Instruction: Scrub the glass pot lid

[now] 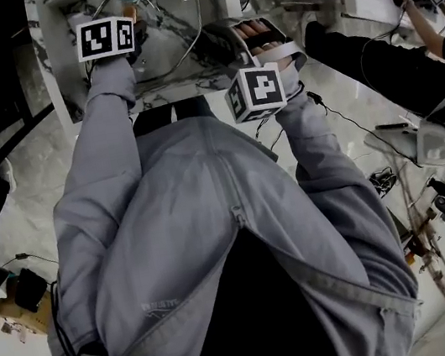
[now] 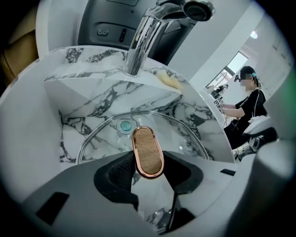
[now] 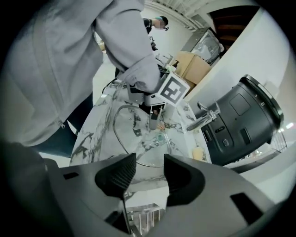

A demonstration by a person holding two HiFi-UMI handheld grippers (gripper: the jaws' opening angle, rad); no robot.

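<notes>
nearest, a faint print on the grey jacket is too blurred to read. the right tongs stand released with nothing between them, above the marble desk to the right of the sink. its marker cube bears only black-and-white squares. farther on, the left tongs clench the copper-rimmed handle of the glass pot lid, held tilted over the marble sink, with the chrome faucet beyond.

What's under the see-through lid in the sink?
Through the glass pot lid you can see the marble sink floor and the round teal drain. The lid's near part is covered by the left hand-held gripper, so underneath there stays hidden.
</notes>
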